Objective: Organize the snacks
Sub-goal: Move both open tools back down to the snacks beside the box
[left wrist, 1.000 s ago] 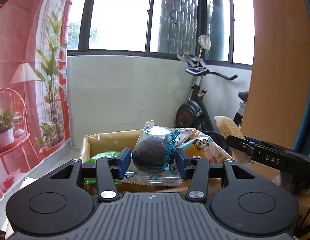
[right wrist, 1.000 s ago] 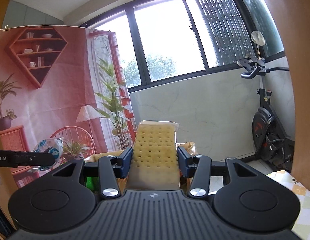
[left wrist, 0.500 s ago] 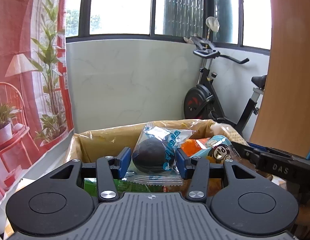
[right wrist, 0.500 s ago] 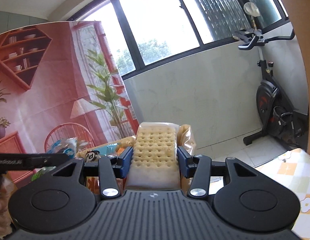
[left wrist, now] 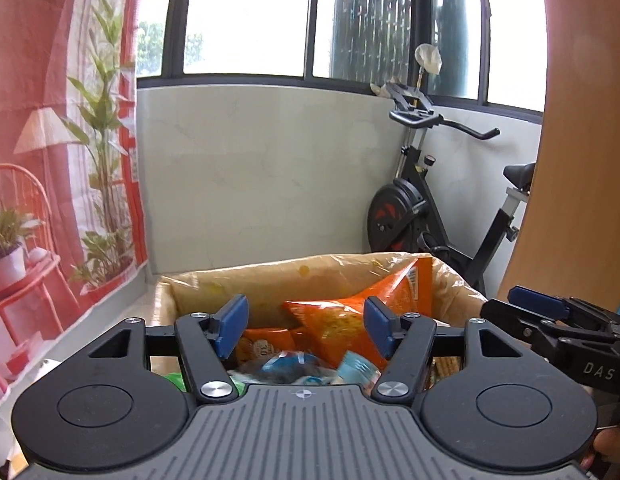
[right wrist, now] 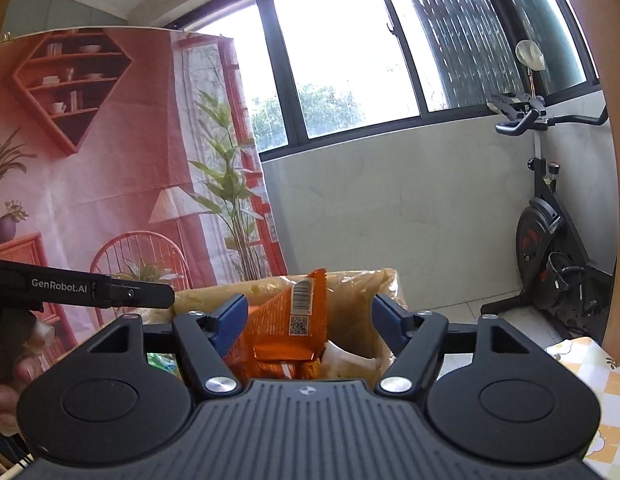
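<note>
Snacks [left wrist: 342, 320] fill the box [left wrist: 270, 280] at twelve o'clock; both tongs, left [left wrist: 306, 326] and right [right wrist: 310, 326], have just opened, empty.

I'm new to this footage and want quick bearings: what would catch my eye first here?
The orange snack bag stands out, propped upright in the lined cardboard box just ahead of both claws. The left claw and right claw hang open over the box, having just opened, with nothing pinched. Behind, a black exercise bike stands against the wall at right, and a pink printed backdrop hangs at left.
</note>
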Demonstrator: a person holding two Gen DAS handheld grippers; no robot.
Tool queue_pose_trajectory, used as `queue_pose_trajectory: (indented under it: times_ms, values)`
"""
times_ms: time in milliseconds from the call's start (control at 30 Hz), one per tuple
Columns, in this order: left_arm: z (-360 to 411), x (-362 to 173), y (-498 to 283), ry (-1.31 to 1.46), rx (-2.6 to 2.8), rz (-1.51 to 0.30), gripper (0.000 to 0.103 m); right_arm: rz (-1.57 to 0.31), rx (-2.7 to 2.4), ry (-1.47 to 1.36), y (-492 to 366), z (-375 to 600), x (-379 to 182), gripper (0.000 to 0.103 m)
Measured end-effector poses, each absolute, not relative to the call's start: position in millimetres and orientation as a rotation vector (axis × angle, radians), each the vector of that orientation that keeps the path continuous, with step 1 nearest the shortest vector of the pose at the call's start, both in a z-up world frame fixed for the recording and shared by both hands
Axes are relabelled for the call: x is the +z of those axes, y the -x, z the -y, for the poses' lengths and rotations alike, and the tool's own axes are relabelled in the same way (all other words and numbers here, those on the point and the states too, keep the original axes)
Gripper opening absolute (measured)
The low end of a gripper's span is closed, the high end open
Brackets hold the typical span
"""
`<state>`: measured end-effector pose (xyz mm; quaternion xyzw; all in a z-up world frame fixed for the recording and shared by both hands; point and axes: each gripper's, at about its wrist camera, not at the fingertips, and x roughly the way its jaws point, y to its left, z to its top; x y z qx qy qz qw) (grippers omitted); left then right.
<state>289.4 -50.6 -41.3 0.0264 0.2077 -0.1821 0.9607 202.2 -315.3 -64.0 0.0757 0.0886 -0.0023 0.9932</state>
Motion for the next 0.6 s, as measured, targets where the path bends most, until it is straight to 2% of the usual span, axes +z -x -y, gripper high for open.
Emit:
queue_pose_trajectory:
  times_ms: [367, 600]
  values:
    - [5, -38, -250, -0.008, -0.334, -0.442, 0.066, -0.193, -0.006, -0.145, -181, 289, -62, 0.072]
    - [-24, -54, -218, 0.012, -0.342, -0.458, 0.066, -0.183, -0.026, -0.144, -152, 268, -73, 0.072]
